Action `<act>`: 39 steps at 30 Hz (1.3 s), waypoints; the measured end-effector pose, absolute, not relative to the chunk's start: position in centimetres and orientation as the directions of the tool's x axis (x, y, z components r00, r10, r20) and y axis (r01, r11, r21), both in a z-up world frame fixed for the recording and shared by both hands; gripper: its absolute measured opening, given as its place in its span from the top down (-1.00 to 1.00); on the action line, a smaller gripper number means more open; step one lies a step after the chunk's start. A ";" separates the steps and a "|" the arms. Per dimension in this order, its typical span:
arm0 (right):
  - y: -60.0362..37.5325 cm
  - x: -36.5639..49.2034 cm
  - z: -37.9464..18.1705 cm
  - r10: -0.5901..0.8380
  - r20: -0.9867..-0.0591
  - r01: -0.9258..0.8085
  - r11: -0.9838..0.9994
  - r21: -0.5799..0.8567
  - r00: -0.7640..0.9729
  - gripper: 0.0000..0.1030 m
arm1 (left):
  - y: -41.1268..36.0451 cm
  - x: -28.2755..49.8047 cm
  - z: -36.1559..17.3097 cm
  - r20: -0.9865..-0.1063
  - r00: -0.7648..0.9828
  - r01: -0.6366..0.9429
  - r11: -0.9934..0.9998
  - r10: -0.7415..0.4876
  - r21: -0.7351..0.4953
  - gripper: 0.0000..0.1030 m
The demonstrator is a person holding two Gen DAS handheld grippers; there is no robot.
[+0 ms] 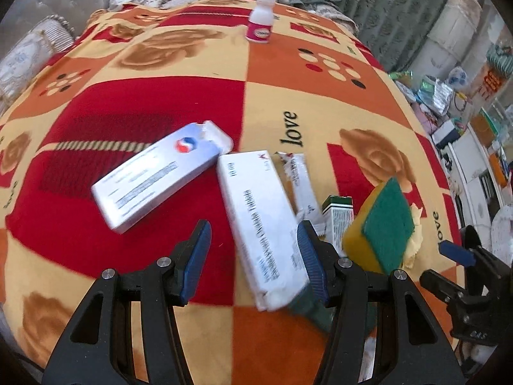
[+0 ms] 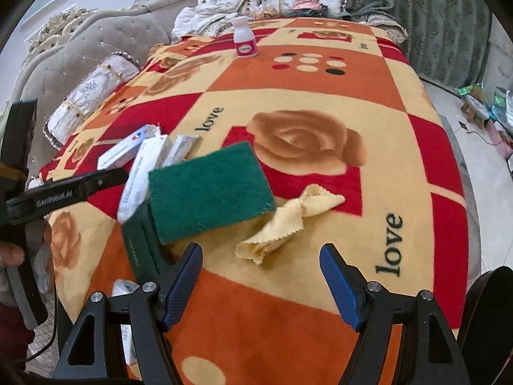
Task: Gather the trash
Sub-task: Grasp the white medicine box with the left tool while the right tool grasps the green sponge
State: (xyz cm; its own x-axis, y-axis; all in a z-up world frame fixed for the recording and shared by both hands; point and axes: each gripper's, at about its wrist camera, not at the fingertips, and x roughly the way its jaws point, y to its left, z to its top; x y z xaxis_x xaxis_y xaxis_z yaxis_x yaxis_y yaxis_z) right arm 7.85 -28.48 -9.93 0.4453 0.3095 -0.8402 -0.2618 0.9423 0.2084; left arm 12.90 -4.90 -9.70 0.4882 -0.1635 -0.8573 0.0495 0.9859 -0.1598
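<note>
Left gripper: nearest the lens, jaws apart over the patterned blanket, nothing pressed between them; its right pad sits in front of the edge of the long white box.
Lavender box: left of the long white box, lying flat and slanted, one end flap torn open.
Long white box: between the left gripper's pads in view, lying on the blanket, its near end over a dark green carton.
White sachet: just right of the long white box, flat.
Green-and-white small box: beside the sachet, partly hidden by the sponge.
Sponge: yellow with green scouring face, tilted, resting against the cartons.
Yellow wrapper: crumpled, just right of the sponge.
Right gripper: jaws wide, empty, hovering near the wrapper without touching it.
White bottle: upright, far end of the blanket, well apart from the rest.
</note>
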 end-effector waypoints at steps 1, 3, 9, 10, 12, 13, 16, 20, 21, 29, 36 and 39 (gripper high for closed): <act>-28.6 7.9 -10.0 0.307 -0.842 -0.258 0.943 0.209 0.443 -0.42 | -5.2 13.3 -10.0 -0.862 0.483 0.053 0.988 -0.154 -0.146 -0.06; -29.1 7.9 -10.2 0.303 -0.844 -0.247 0.946 0.211 0.442 -0.42 | -5.5 14.2 -10.9 -0.870 0.473 0.056 0.990 -0.140 -0.129 -0.06; -29.9 8.1 -10.3 0.307 -0.843 -0.229 0.947 0.225 0.441 -0.42 | -5.3 15.7 -12.0 -0.874 0.467 0.048 0.991 -0.130 -0.122 -0.06; -29.8 8.2 -10.3 0.311 -0.843 -0.230 0.946 0.230 0.439 -0.42 | -5.1 15.7 -12.0 -0.875 0.462 0.057 0.990 -0.141 -0.130 -0.04; -29.5 8.3 -10.1 0.333 -0.838 -0.234 0.939 0.252 0.432 -0.42 | -4.6 15.5 -11.8 -0.873 0.458 0.068 0.986 -0.168 -0.154 0.25; -29.2 8.4 -10.0 0.346 -0.833 -0.242 0.934 0.263 0.432 -0.42 | -4.2 15.2 -11.8 -0.873 0.455 0.066 0.984 -0.176 -0.164 0.42; -27.8 8.7 -9.6 0.348 -0.831 -0.273 0.930 0.246 0.434 -0.42 | -2.5 14.2 -11.6 -0.877 0.434 0.064 0.979 -0.204 -0.196 0.64; -26.3 9.3 -9.9 0.336 -0.850 -0.295 0.928 0.226 0.406 -0.42 | -0.8 12.5 -11.0 -0.872 0.442 0.067 0.977 -0.212 -0.204 0.65; -26.0 9.3 -9.8 0.350 -0.849 -0.303 0.922 0.239 0.396 -0.42 | -0.6 12.2 -10.9 -0.871 0.441 0.069 0.976 -0.215 -0.206 0.65; -23.2 11.3 -11.4 0.082 -0.908 -0.390 0.916 -0.094 0.412 -0.42 | -0.3 11.2 -11.1 -0.877 0.424 0.099 0.975 -0.224 -0.201 0.65; -23.4 14.9 -9.9 0.029 -0.879 -0.345 0.926 -0.156 0.476 -0.43 | 0.2 11.1 -11.3 -0.872 0.427 0.086 0.971 -0.237 -0.222 0.65; -23.8 14.3 -9.2 0.113 -0.886 -0.356 0.932 -0.062 0.450 -0.45 | 0.6 11.2 -11.7 -0.875 0.422 0.077 0.971 -0.239 -0.228 0.65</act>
State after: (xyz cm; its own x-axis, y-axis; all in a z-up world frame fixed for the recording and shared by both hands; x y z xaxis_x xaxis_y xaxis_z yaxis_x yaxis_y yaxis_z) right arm 14.27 -23.80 -9.18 0.4497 0.1127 -0.8860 -0.3560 0.9324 -0.0621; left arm 11.23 0.62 -11.67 0.4215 -0.2393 -0.8747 0.0772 0.9705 -0.2283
